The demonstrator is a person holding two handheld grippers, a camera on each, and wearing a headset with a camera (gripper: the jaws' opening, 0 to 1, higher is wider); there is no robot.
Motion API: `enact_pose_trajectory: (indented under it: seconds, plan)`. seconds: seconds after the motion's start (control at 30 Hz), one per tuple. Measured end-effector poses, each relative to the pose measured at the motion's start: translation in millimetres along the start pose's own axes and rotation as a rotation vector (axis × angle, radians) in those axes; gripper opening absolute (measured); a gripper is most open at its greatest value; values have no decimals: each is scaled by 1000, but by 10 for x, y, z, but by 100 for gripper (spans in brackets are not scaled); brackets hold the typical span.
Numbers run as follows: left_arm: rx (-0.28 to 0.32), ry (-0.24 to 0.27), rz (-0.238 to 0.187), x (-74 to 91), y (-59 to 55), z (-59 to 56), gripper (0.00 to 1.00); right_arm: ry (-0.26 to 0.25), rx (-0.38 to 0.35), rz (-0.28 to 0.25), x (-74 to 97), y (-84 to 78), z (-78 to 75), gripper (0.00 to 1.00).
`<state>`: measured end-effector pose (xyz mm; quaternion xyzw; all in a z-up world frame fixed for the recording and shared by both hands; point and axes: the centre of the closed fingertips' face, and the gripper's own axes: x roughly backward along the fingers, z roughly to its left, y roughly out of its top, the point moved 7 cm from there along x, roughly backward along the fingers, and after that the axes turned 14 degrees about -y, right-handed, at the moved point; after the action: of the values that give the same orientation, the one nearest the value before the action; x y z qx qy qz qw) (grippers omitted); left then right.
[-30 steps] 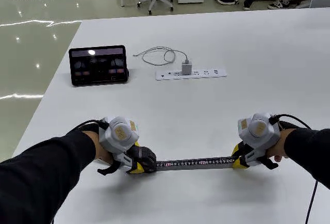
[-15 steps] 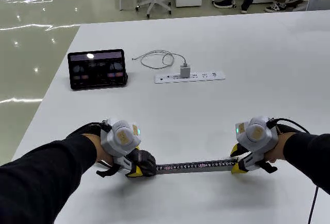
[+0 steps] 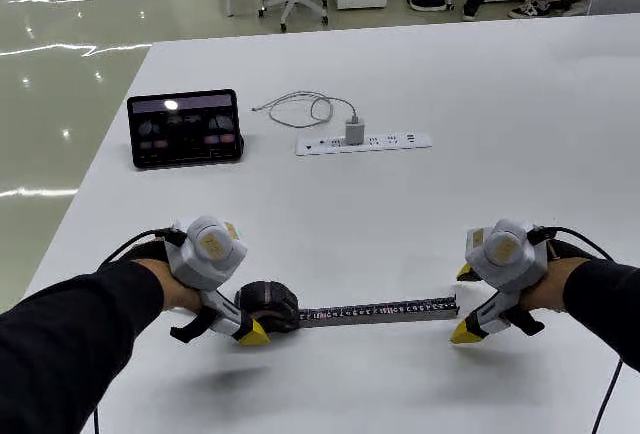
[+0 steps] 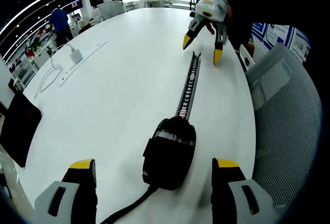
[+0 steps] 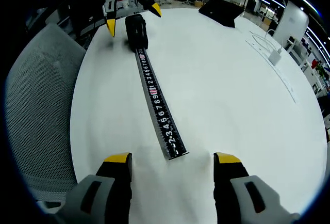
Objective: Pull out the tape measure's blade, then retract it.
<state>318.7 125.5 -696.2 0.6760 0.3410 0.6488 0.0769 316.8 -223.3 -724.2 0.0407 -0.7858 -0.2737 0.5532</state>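
A black tape measure case (image 3: 268,304) lies on the white table (image 3: 400,214), its blade (image 3: 380,310) pulled out flat to the right. My left gripper (image 3: 250,316) stands open around the case, jaws wide on both sides and not touching it. In the left gripper view the case (image 4: 170,152) sits between the open jaws of my left gripper (image 4: 153,163), and the blade (image 4: 188,87) runs toward my right gripper (image 4: 202,49). My right gripper (image 3: 465,304) is open just past the blade's tip. In the right gripper view the blade (image 5: 154,100) ends between the jaws of that gripper (image 5: 172,158), untouched; the case (image 5: 136,28) lies far off.
A dark tablet (image 3: 185,127) stands at the back left. A white power strip (image 3: 365,141) with a plugged charger and coiled cable (image 3: 310,106) lies mid-table. The table's left edge is close to my left arm. A grey mesh chair (image 5: 41,105) is behind me.
Both grippers have opened: the left has let go of the case, the right has let go of the blade's tip and drawn back slightly. The blade stays pulled out.
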Motion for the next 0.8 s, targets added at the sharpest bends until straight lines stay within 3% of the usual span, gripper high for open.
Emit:
enact_pose_trajectory:
  seconds: [0.07,0.13,0.2,0.3,0.47,0.57,0.67,0.8]
  plan:
    - [-4,26,-40,8,3,18,99,-14,-16,-5,22,-18,5,62]
    - [38,28,-77,20,-20,-21,100,-18,-58,-9,50,-47,14,66]
    - [94,46,-95,44,-66,-28,100,-55,-114,-32,80,-60,-12,73]
    - [163,77,-188,129,-110,-40,100,-97,-159,-59,139,-120,-22,84]
    - [223,115,-267,265,-253,-89,100,-148,-232,-101,261,-206,20,90]
    - [247,159,-341,397,-346,-120,100,-181,-281,-119,337,-306,23,93]
    - [275,176,-389,516,-453,-184,100,-199,-310,-138,442,-369,59,96]
    - [289,191,-412,628,-596,-309,100,-226,-334,-157,541,-485,102,99]
